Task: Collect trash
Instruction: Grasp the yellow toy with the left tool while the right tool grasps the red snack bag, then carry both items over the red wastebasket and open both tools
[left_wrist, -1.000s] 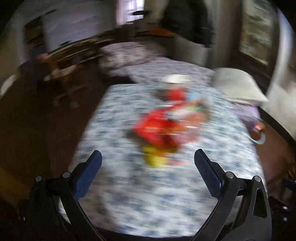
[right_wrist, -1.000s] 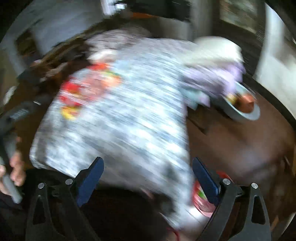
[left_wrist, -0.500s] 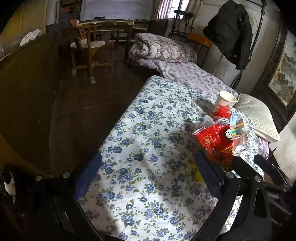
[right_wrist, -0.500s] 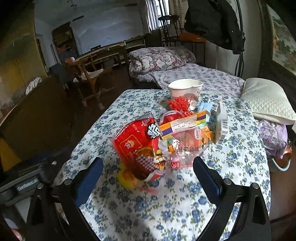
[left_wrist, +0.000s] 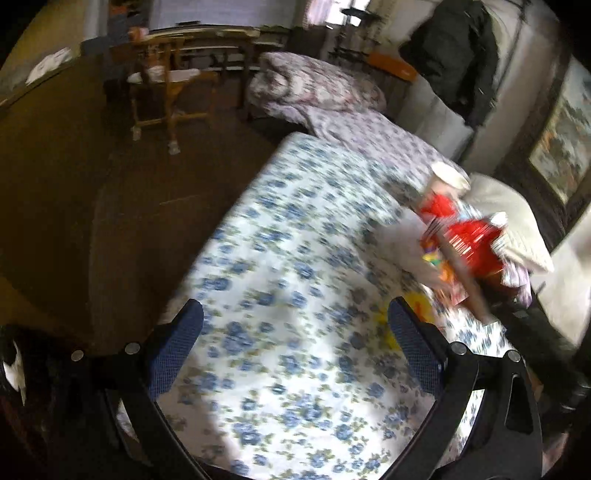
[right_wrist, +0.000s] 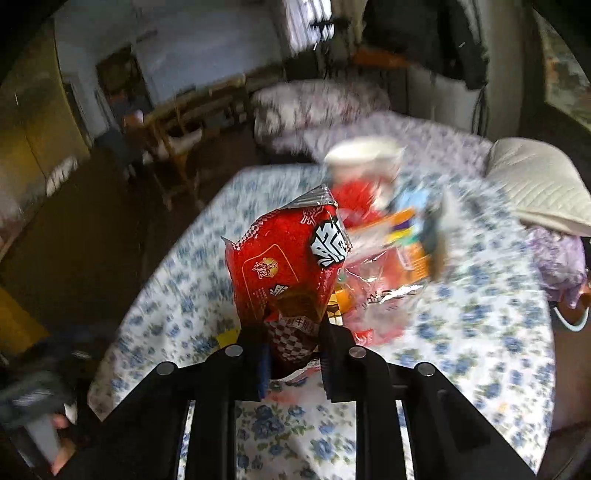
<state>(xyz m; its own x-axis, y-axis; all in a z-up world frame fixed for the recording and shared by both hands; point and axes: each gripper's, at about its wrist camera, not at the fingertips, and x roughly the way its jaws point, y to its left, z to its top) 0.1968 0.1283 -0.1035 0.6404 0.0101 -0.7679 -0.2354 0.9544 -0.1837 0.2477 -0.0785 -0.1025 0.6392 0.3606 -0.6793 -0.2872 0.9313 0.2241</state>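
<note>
My right gripper (right_wrist: 291, 354) is shut on the lower end of a red snack wrapper (right_wrist: 284, 269) and holds it above the blue-flowered tablecloth (right_wrist: 480, 325). Behind it lies a blurred pile of trash: clear and orange wrappers (right_wrist: 399, 254) and a white paper cup (right_wrist: 364, 155). In the left wrist view my left gripper (left_wrist: 295, 354) is open and empty over the tablecloth (left_wrist: 280, 258), well left of the red wrapper (left_wrist: 472, 240) and the cup (left_wrist: 448, 177). A yellow scrap (left_wrist: 417, 306) lies by its right finger.
A bed with a flowered quilt (left_wrist: 317, 88) and a white pillow (right_wrist: 539, 181) stands behind the table. A wooden chair (left_wrist: 166, 92) stands on the dark floor at left. A dark coat (left_wrist: 458, 55) hangs at the back right. A bowl (right_wrist: 572, 314) sits on the floor at right.
My right gripper has closed on the red wrapper and lifted it from the pile. My left gripper stays open and has shifted a little over the table.
</note>
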